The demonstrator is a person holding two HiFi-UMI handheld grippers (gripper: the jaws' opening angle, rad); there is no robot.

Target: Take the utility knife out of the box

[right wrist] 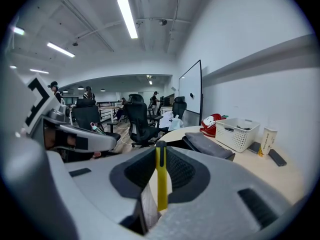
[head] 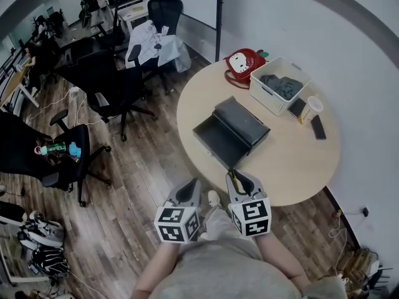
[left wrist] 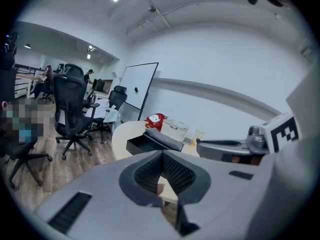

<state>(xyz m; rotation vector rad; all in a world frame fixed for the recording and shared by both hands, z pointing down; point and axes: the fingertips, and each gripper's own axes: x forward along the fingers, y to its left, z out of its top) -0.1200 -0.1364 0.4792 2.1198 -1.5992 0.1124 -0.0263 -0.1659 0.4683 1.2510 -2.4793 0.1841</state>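
R gripper clamped on yellow utility knife, held off table, so already out of box at 12 o'clock. L gripper closed, empty, at 9, prob. on standby.

The head view looks steeply down from above the person, with the round desk in the upper right half of the frame. The left hand-held gripper and right hand-held gripper sit close under it at bottom centre. Each gripper view looks nearly level along its own jaws across the room, with the other gripper at its edge. All three views share the desk, the open box, the white basket and the red bag.
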